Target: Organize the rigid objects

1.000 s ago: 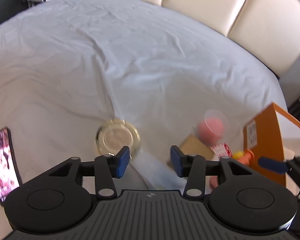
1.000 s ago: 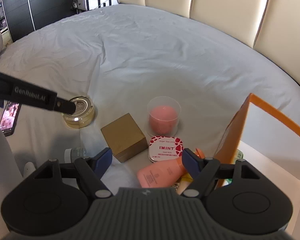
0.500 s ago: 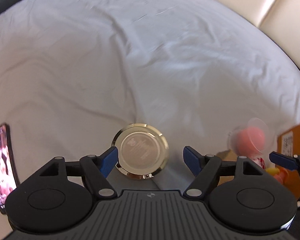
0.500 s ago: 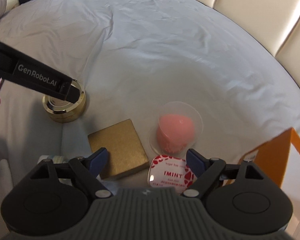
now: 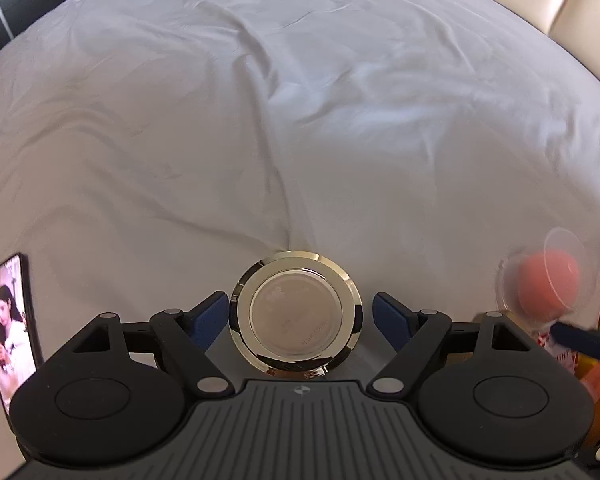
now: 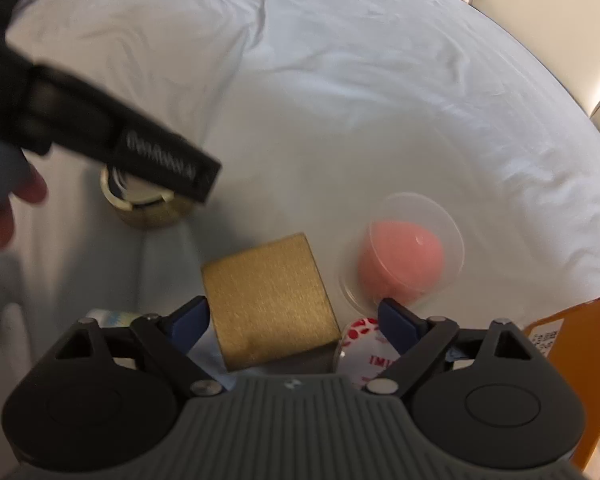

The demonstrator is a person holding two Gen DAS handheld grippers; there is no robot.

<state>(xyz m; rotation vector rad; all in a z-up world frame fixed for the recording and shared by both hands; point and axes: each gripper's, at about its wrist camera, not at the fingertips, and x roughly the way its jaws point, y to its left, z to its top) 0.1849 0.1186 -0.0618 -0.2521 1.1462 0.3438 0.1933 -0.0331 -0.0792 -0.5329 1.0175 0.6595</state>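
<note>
Below — round glossy gold tin [image 5: 295, 314], matte textured gold block [image 6: 270, 300].

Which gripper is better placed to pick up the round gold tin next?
Left. The left gripper is open, its jaws having just widened, and the gold tin sits squarely between its fingers. The right gripper straddles the gold box instead, well away from the tin.
</note>
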